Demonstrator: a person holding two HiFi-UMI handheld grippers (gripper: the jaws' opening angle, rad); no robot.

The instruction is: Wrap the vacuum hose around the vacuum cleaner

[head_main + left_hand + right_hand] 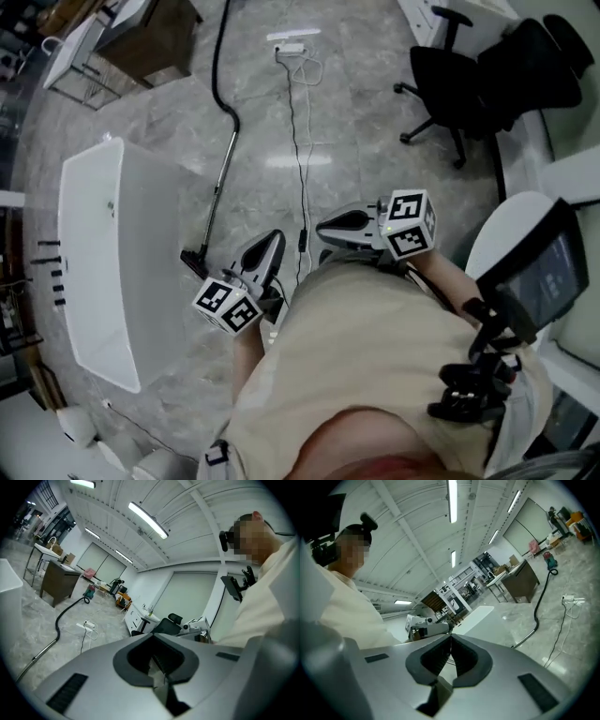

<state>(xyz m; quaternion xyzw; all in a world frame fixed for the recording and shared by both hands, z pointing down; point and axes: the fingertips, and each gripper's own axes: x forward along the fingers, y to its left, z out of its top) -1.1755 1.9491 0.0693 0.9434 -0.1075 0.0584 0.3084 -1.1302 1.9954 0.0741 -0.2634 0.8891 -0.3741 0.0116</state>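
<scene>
My left tongs (269, 246): closed, holding nothing.
My right tongs (326, 226): closed, holding nothing.
Vacuum hose (218, 75): lying on floor (356, 112), apart from both.

Hose (221, 66) blk, wand (220, 187) silver. Floor (356, 112) grey, marble-veined. Left gripper (274, 236) & right gripper (322, 228): grey, cubes (228, 305) w/ blk-wht squares. Chair (469, 84) blk. Vacuum cleaner (89, 591) prob. teal, far off.

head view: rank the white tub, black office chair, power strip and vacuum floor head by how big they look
1. white tub
2. black office chair
3. power strip and vacuum floor head: both small, too close to rank
</scene>
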